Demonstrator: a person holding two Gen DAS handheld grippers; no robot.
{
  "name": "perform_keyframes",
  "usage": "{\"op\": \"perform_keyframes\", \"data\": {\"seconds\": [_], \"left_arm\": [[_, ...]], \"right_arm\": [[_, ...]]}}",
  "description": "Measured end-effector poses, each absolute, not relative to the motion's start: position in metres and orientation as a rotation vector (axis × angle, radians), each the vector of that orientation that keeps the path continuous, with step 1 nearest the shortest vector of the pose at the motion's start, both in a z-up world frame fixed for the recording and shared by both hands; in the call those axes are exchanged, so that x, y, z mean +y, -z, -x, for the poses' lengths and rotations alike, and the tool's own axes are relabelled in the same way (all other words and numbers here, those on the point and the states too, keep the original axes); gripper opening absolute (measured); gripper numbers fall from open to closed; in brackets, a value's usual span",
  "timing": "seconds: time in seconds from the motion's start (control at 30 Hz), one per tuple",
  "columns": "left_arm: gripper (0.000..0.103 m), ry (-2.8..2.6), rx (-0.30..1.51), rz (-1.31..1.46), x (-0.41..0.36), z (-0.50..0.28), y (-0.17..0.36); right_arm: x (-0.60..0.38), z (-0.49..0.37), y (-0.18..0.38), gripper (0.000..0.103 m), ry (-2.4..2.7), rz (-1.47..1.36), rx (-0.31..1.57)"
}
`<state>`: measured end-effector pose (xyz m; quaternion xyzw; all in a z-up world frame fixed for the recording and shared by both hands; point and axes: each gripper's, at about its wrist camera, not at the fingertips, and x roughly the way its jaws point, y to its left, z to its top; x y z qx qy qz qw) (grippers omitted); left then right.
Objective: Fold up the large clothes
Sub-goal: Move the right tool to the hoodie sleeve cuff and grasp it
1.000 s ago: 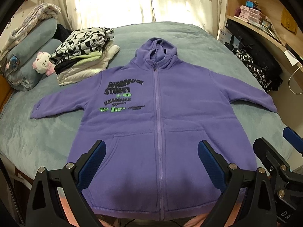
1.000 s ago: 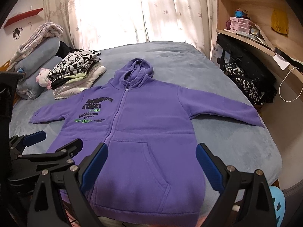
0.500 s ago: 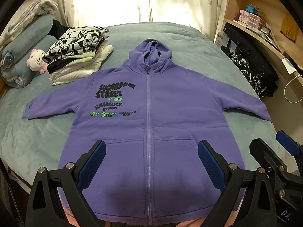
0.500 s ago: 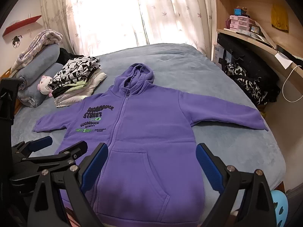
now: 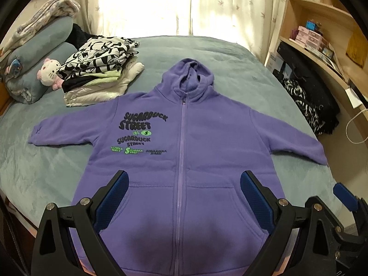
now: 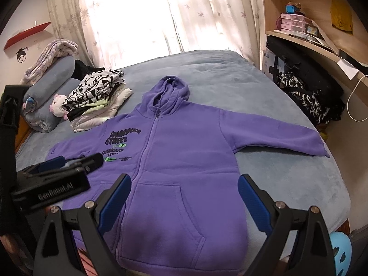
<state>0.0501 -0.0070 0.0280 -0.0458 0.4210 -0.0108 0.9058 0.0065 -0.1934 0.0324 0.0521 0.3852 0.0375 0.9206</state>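
A purple zip-up hoodie (image 5: 207, 156) with dark and green lettering lies flat, front up, on the bed, sleeves spread out to both sides and hood toward the window. It also shows in the right wrist view (image 6: 184, 161). My left gripper (image 5: 182, 197) is open and empty, held above the hoodie's lower front near the pockets. My right gripper (image 6: 185, 200) is open and empty above the hoodie's lower right pocket area. The left gripper's body (image 6: 50, 179) shows at the left of the right wrist view.
A stack of folded clothes (image 5: 101, 73) lies at the bed's (image 5: 46, 168) back left, beside a plush toy (image 5: 49, 73) and rolled blankets (image 5: 34, 62). Wooden shelves (image 5: 322, 53) and a dark bag (image 5: 306, 87) stand along the right. Curtains hang behind.
Both grippers have lifted and pulled back a little, so the hoodie sits lower and smaller in view. Both jaws stay open. The hoodie has not moved.
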Motion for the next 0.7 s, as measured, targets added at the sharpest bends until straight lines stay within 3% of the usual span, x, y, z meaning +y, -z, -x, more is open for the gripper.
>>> {"op": "perform_keyframes", "data": {"seconds": [0.7], "left_arm": [[0.096,0.142,0.854,0.011,-0.093,-0.112,-0.022]], "right_arm": [[-0.277,-0.037,-0.031,0.095,0.135,-0.158,0.676]]}}
